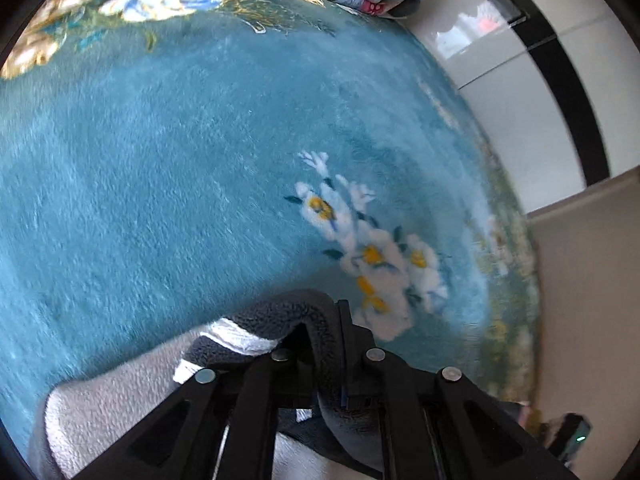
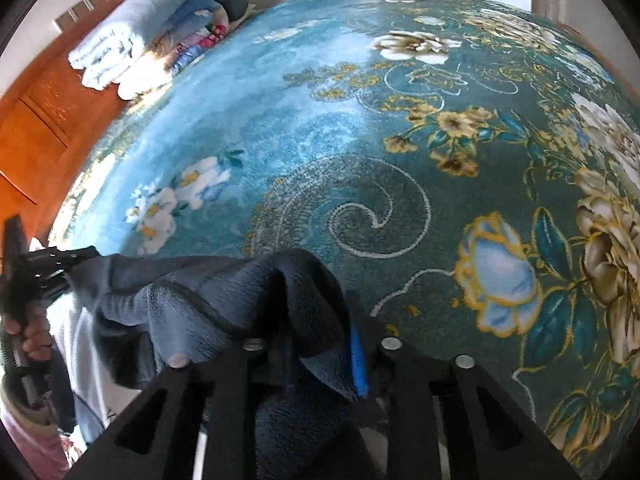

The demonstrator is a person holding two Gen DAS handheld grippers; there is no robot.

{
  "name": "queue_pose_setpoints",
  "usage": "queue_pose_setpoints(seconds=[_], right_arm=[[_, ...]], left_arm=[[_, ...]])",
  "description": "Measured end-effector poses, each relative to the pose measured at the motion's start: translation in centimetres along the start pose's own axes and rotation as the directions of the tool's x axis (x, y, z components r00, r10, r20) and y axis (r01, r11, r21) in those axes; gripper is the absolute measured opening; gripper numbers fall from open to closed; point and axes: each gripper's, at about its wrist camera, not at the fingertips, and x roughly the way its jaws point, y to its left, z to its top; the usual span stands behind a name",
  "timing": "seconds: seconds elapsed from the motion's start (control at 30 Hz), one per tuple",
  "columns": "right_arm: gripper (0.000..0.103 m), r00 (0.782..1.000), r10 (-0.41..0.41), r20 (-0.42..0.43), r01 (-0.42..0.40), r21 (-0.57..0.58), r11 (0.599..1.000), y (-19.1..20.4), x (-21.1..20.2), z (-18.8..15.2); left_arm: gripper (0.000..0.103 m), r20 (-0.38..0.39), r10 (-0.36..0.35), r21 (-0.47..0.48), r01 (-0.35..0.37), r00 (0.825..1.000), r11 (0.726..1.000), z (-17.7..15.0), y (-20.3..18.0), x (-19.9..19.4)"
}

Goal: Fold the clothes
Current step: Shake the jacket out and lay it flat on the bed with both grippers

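Bed surface: a teal floral blanket [image 2: 320, 128] covers the bed, flat and bare across its middle and far half in both views.
Left edge: in the right wrist view the blanket ends at the left against an orange wooden panel [image 2: 44, 128].
Right edge: in the left wrist view the blanket's edge curves down the right side; beyond it lie pale glossy floor [image 1: 500, 80] and a black frame [image 1: 560, 80].
Far corner: a stack of folded bedding [image 2: 160, 28] sits at the far left corner of the bed, well apart from both tools.
Open room: the stretch from the tools out to the far edge holds only the blanket's flower pattern.
Garment: a dark grey fleece garment [image 2: 224, 300] with a white stripe [image 1: 240, 336] near one hem lies bunched at the near edge and spans between the two tools; its paler grey side [image 1: 112, 408] shows at the near left of the left wrist view.
Left tool [image 1: 320, 360]: jaws narrowly apart, a fold of the dark fleece running between them and draped over the left finger; whether the pads press on it I cannot tell.
Right tool [image 2: 316, 348]: jaws moderately apart, fleece heaped over the left finger and lying against the blue pad [image 2: 358, 356] of the right one; grip not clear.
Person: a hand [image 2: 32, 340] holds the left tool's handle at the near left of the right wrist view.
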Motion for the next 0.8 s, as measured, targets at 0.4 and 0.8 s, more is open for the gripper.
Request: queue_pose_setpoints(seconds=[0.4, 0.8], right_arm=[[0.070, 0.997, 0.061, 0.049, -0.056, -0.103, 0.993, 3.8, -9.2, -8.6], [0.011, 0.992, -0.119, -0.033, 0.113, -0.146, 0.983, 3.9, -8.4, -13.6]], left_arm=[[0.067, -0.120, -0.139, 0.096, 0.151, 0.983, 0.984, -7.1, -3.9, -4.1], [0.024, -0.233, -0.042, 0.008, 0.045, 0.971, 0.999, -9.6, -7.6, 4.8]])
